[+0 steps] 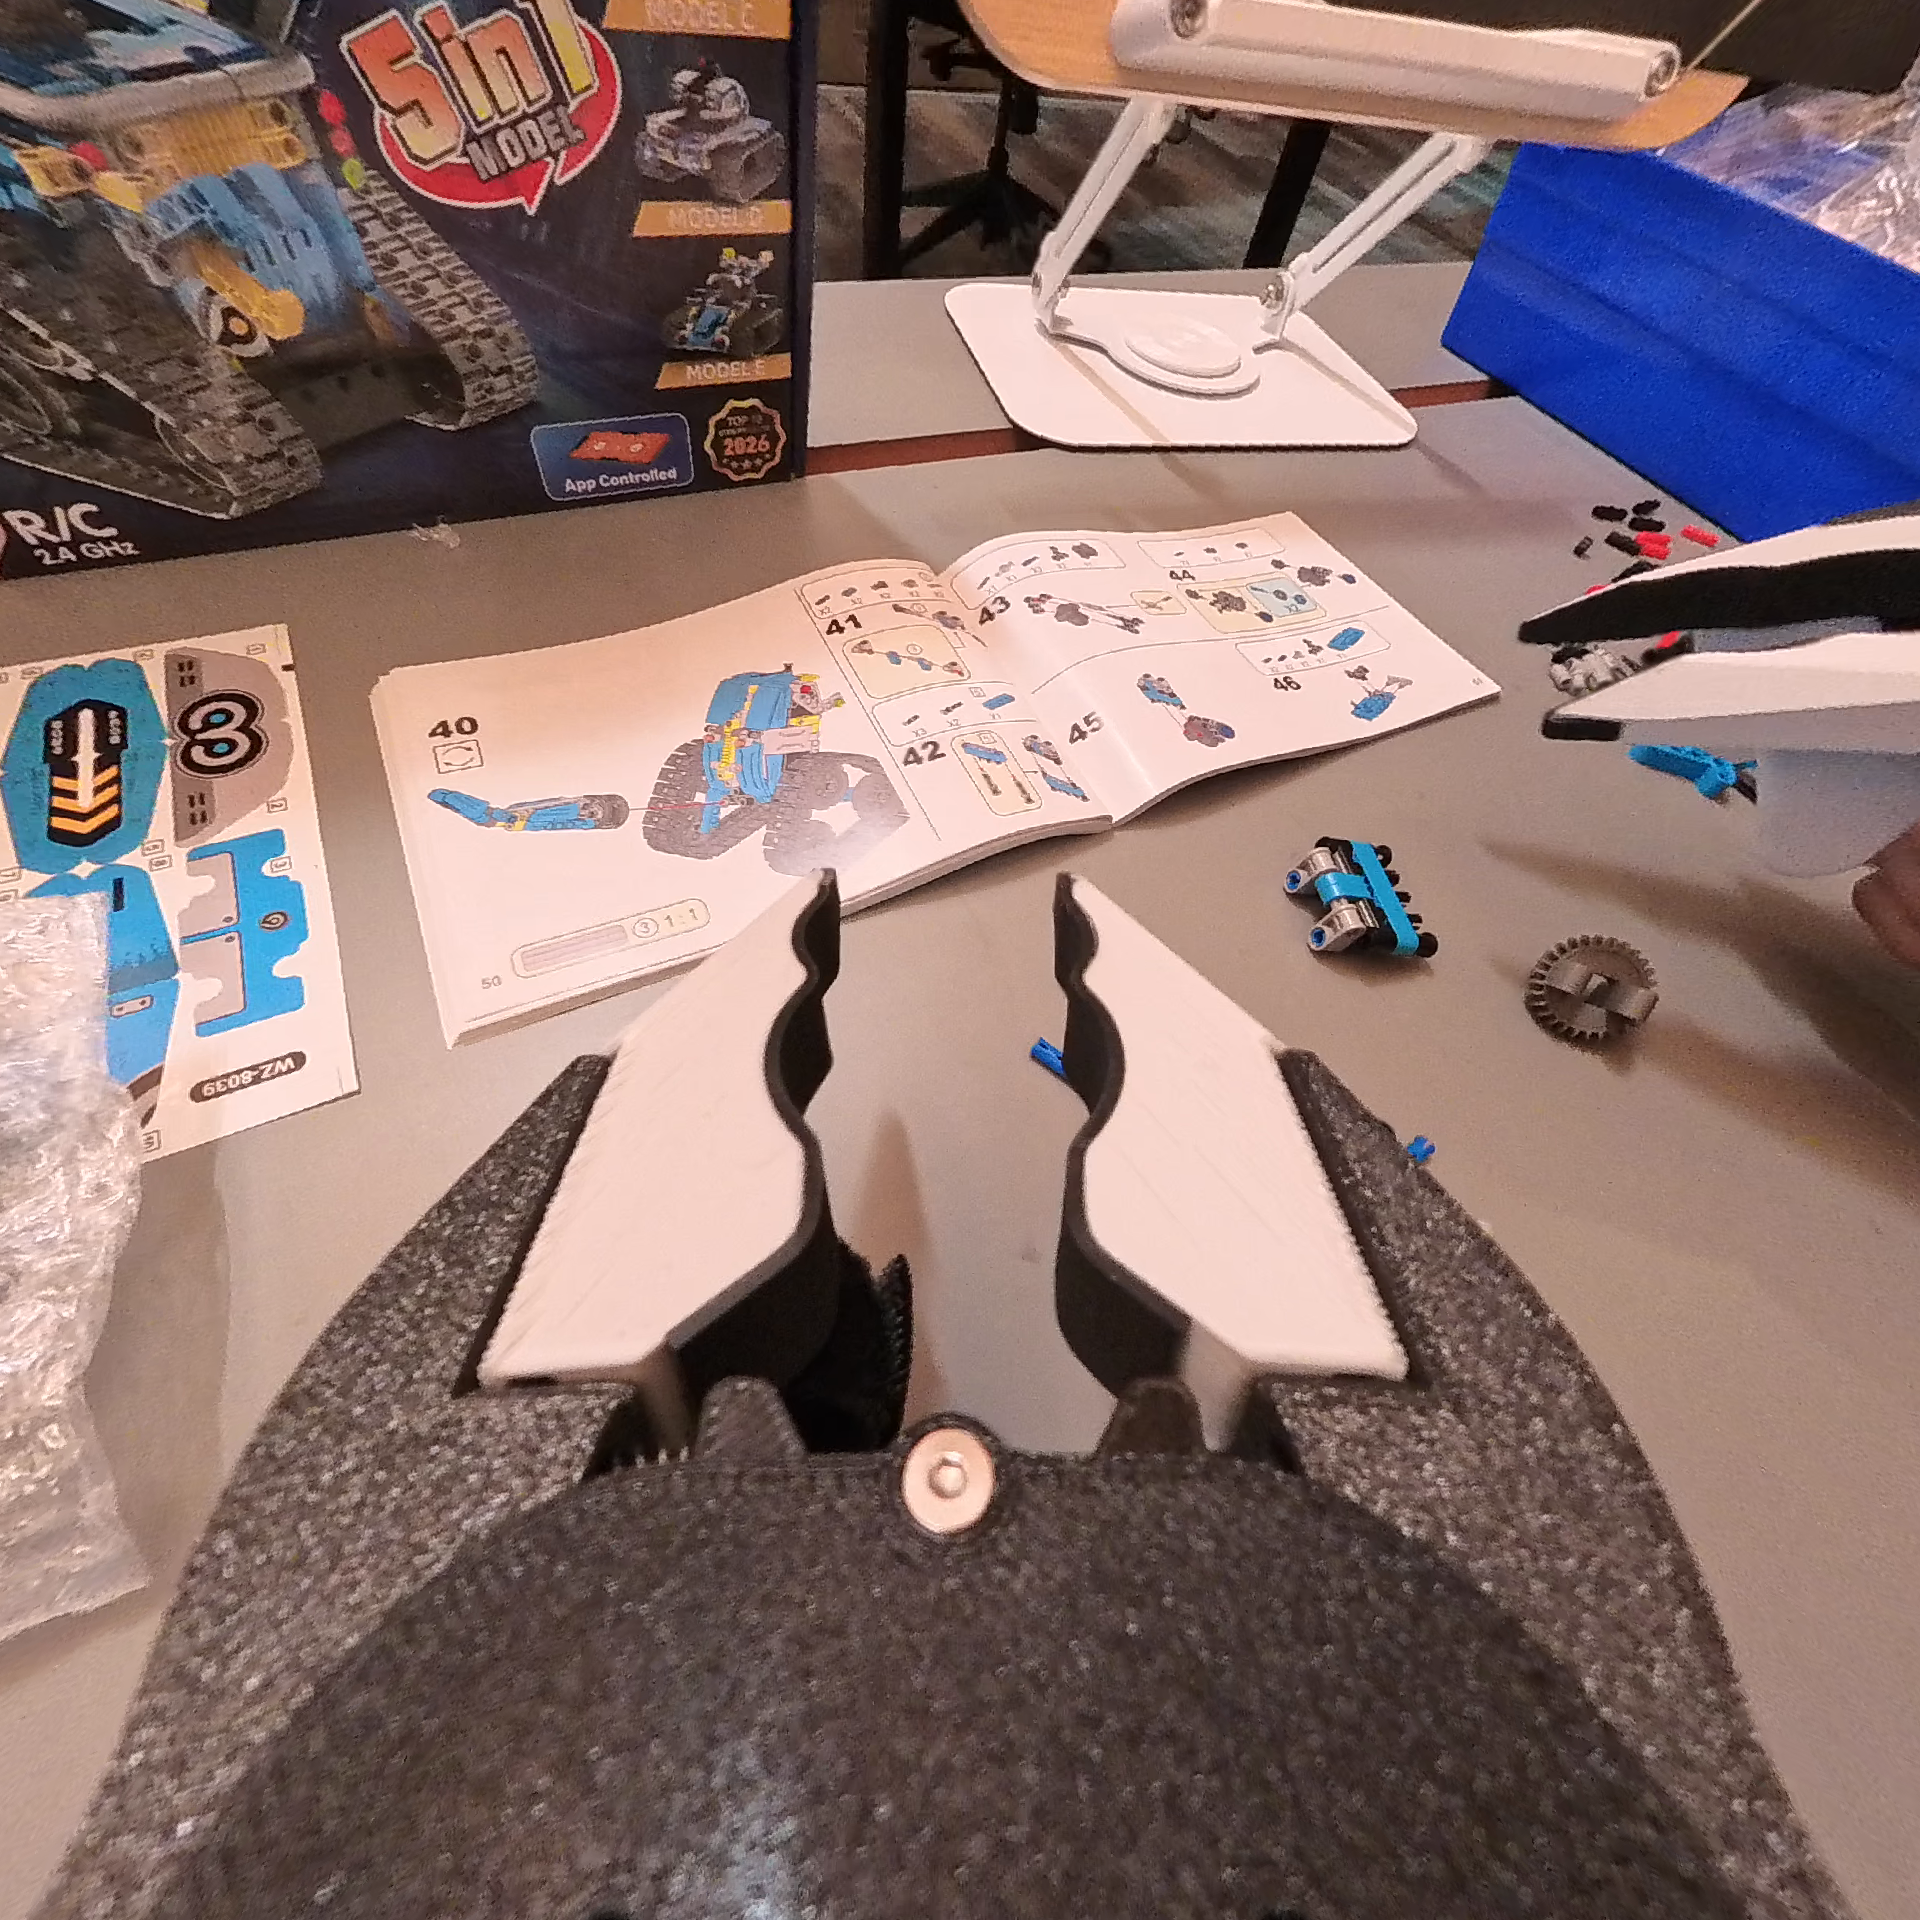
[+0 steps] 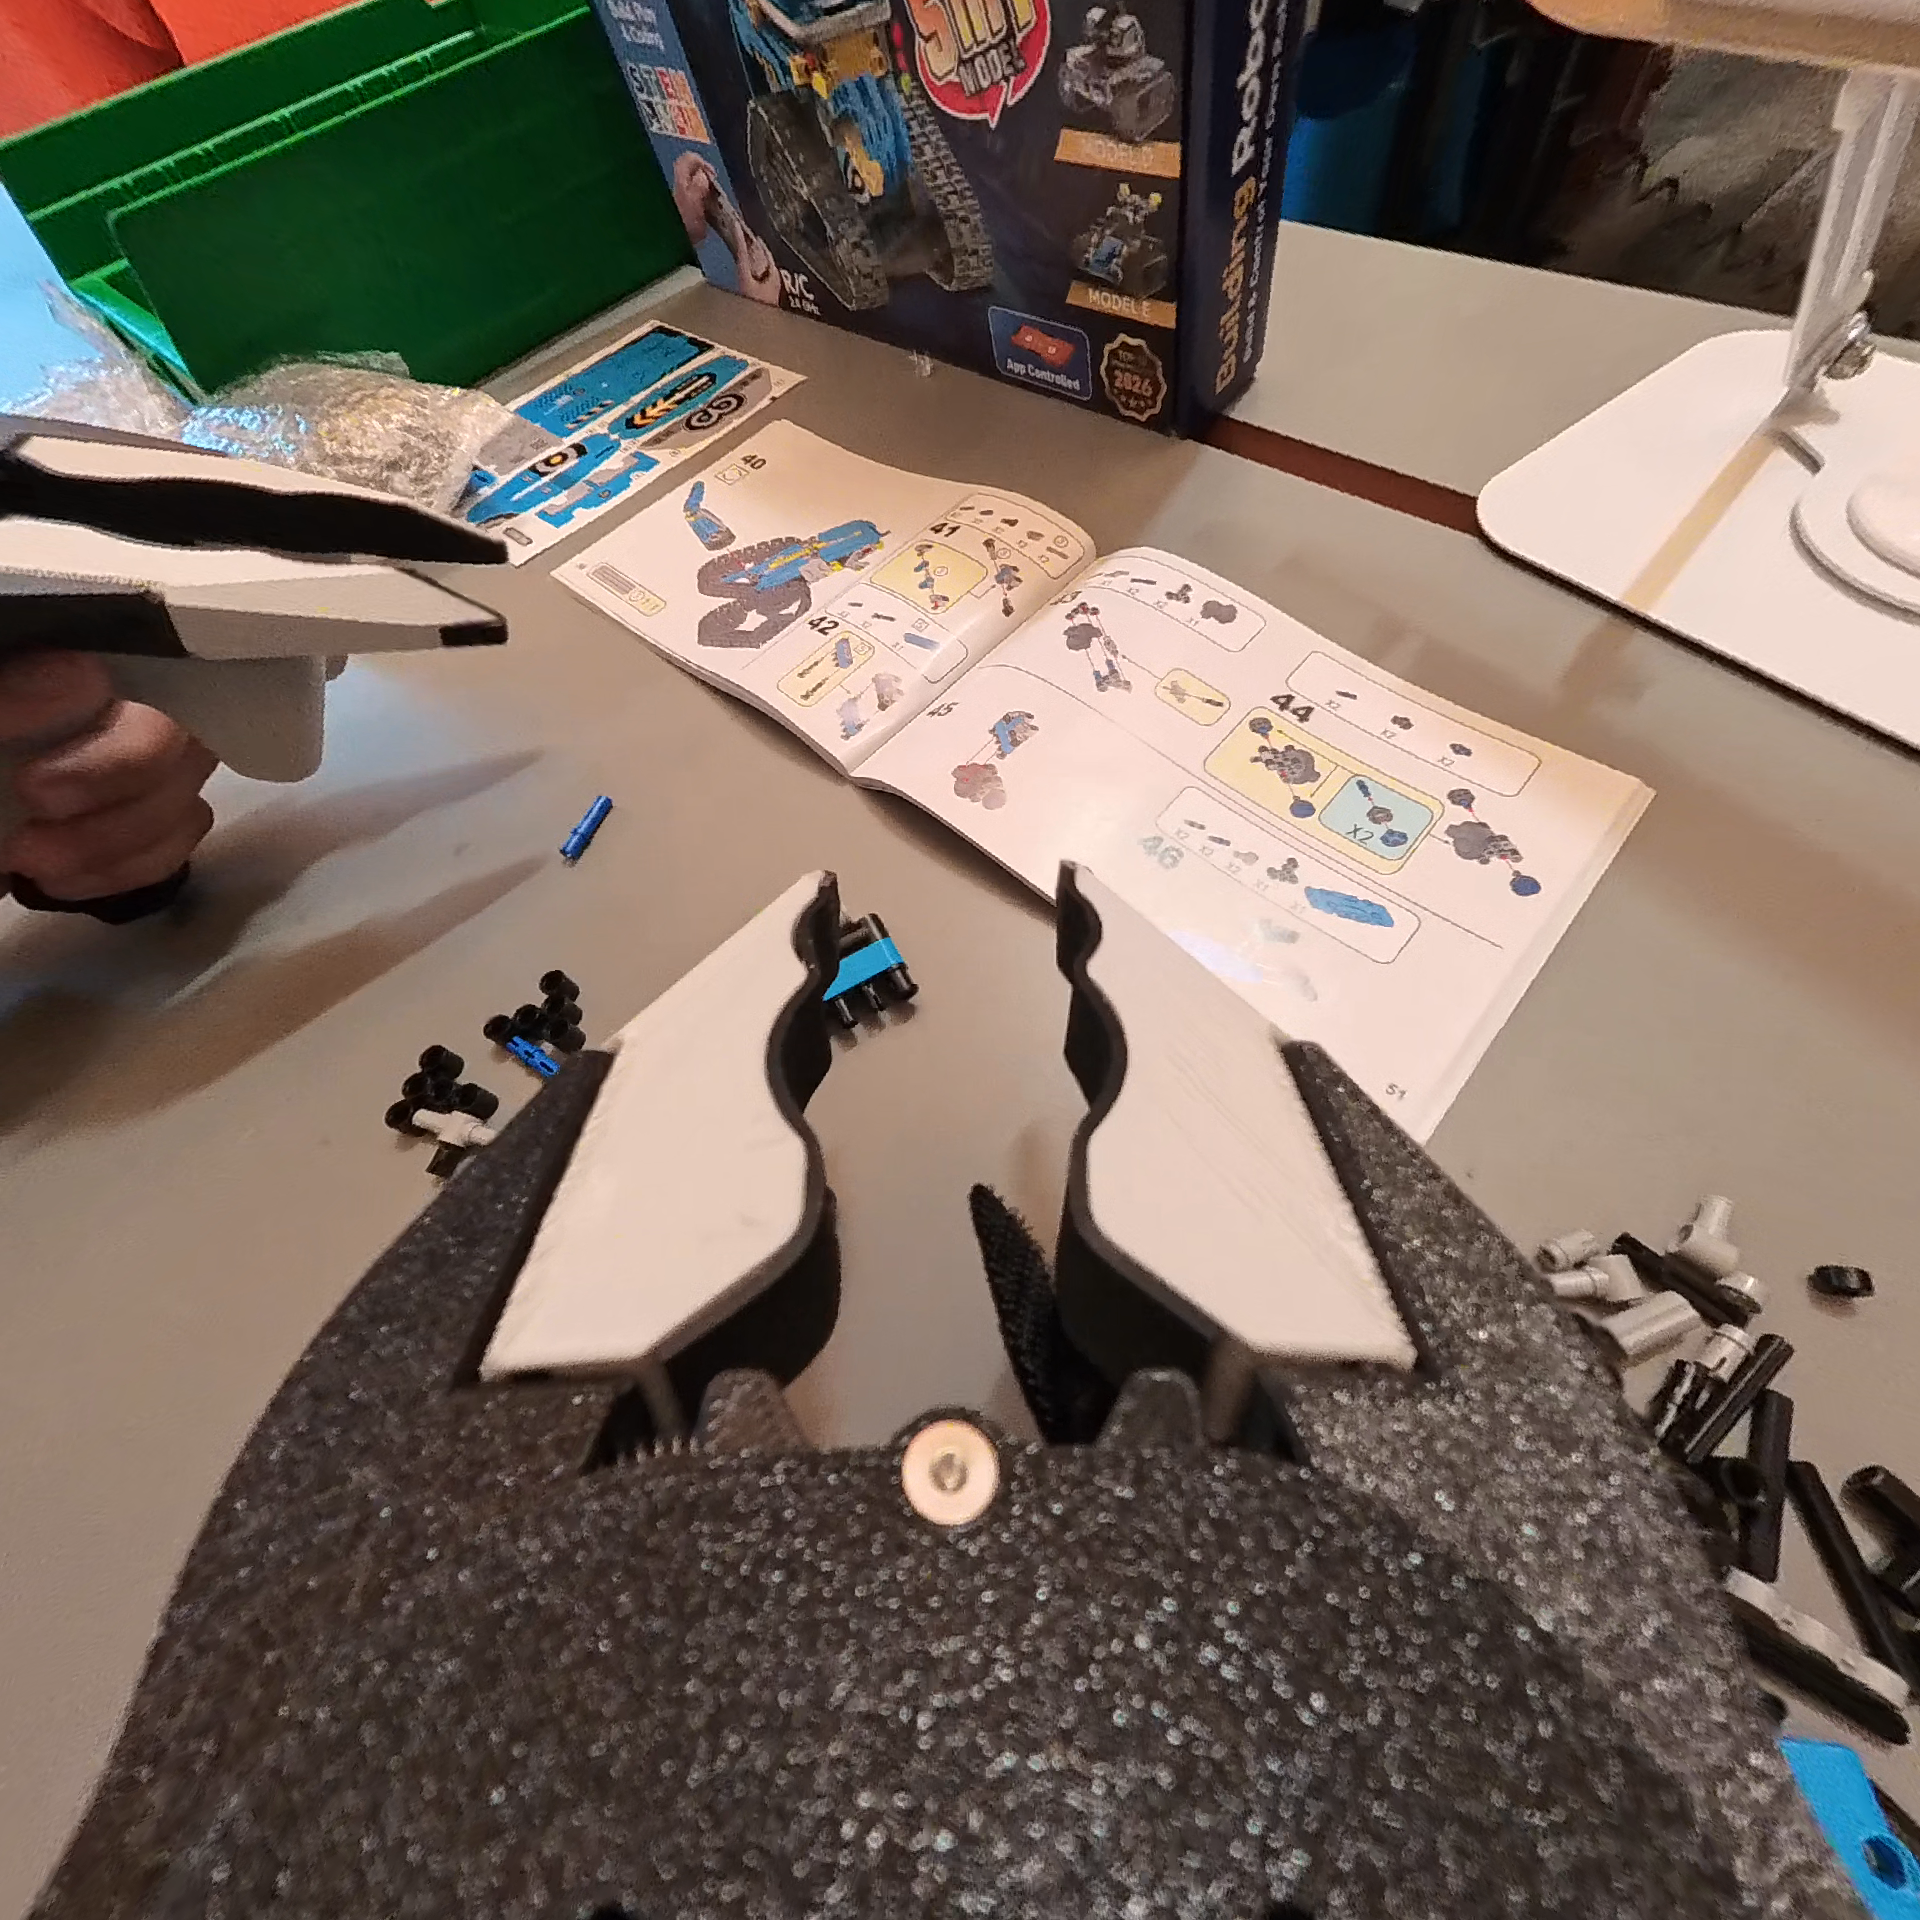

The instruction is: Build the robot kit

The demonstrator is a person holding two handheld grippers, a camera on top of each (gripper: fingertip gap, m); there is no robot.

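Observation:
My left gripper [image 1: 948, 894] is open and empty above the grey table [image 1: 1195, 1195]; it also shows in the right wrist view [image 2: 502, 590]. A small blue pin [image 1: 1047, 1051] lies by its right finger. My right gripper [image 2: 948, 883] is open and empty; it also shows in the left wrist view [image 1: 1538, 677]. A small blue and black brick assembly [image 2: 868, 971] lies just past its left fingertip, partly hidden by it. The same assembly [image 1: 1361, 909] lies right of my left gripper, with a grey gear [image 1: 1590, 987] beyond. An open instruction booklet [image 1: 883, 707] lies ahead.
A toy box [image 1: 395, 260] stands at the back, with a sticker sheet [image 1: 156, 831] and bubble wrap [image 1: 52, 1247] to the left. A white stand [image 1: 1174, 364], blue bin [image 1: 1714, 312] and green bin [image 2: 364, 208] ring the table. Loose black and grey parts [image 2: 1745, 1403] and black connectors [image 2: 535, 1013] lie near my right gripper. The small blue pin [image 1: 1047, 1051] lies around 6 cm away from my left fingertips. Look for it in the right wrist view [image 2: 602, 809] too.

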